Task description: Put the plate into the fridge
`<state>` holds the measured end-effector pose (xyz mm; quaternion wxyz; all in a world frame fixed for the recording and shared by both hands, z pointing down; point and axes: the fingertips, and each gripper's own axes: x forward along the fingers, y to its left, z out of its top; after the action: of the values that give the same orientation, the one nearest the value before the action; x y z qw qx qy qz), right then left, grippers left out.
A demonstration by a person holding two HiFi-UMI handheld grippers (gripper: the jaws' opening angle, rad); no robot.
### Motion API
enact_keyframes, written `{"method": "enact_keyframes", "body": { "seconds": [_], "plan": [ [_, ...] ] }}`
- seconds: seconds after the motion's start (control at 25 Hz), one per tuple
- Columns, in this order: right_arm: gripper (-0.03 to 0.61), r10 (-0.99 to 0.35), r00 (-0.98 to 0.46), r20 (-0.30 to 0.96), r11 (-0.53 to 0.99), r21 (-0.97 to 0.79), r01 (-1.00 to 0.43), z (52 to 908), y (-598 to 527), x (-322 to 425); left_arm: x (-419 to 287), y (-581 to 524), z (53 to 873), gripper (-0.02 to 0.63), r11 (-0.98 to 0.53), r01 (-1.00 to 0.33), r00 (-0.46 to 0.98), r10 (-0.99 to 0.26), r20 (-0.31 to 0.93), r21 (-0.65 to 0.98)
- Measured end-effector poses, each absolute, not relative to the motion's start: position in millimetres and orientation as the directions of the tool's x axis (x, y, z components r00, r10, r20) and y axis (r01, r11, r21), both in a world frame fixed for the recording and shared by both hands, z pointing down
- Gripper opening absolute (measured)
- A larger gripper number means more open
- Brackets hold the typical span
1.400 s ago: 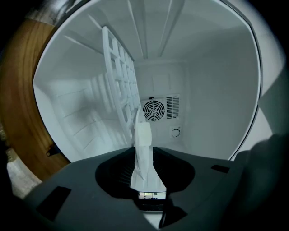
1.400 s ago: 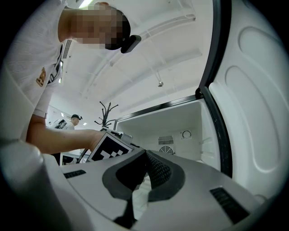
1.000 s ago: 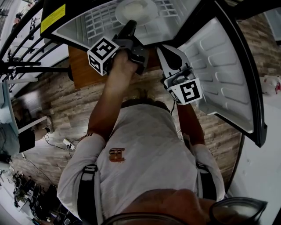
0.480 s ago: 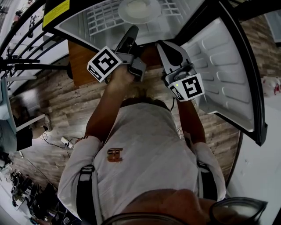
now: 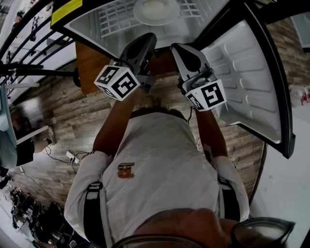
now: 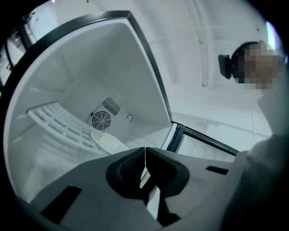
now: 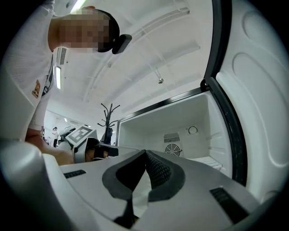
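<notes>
Your plate (image 5: 156,10) looks smooth and slightly glossy. The fridge (image 6: 90,67) is smooth plastic inside. The floor (image 5: 72,114) beneath you is matt wood.

The head view's top edge crops the plate (image 5: 156,12).

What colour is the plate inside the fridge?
White; the plate shows best in the head view.

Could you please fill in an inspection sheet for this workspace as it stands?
Surface: white wire shelf in the open fridge, bearing the plate.
Job's things: plate rests on the shelf; door open.
Clutter: nothing seen.
Grippers: left hand-held gripper closing shut, empty; right hand-held gripper shut, empty.
Cables: cords on the wood floor.
Surroundings: coat rack.
</notes>
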<state>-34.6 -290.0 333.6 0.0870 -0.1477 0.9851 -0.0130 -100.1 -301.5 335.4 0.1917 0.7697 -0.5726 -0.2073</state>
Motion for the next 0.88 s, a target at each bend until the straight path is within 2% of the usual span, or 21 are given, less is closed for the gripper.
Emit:
{"method": "enact_keyframes", "body": {
  "seconds": [0.16,0.52,0.88],
  "plan": [
    [0.032,-0.281,-0.943,-0.176,0.96,-0.042,-0.278,329.1,-286.1,-37.5,-91.8,-293.4,330.2,0.018,-0.308,-0.885,0.3,-0.951,-0.08,0.349],
    [0.032,-0.248,-0.952,-0.178,0.968,0.001,-0.252,321.9,-277.9,-44.0,-84.7,-277.9,316.7,0.018,-0.339,-0.94,0.334,-0.939,-0.084,0.048],
    [0.032,-0.238,-0.956,-0.173,0.968,0.032,-0.247,323.5,-270.3,-47.9,-79.4,-268.3,309.9,0.018,-0.365,-0.931,0.363,-0.921,-0.138,-0.015]
  ]
}}
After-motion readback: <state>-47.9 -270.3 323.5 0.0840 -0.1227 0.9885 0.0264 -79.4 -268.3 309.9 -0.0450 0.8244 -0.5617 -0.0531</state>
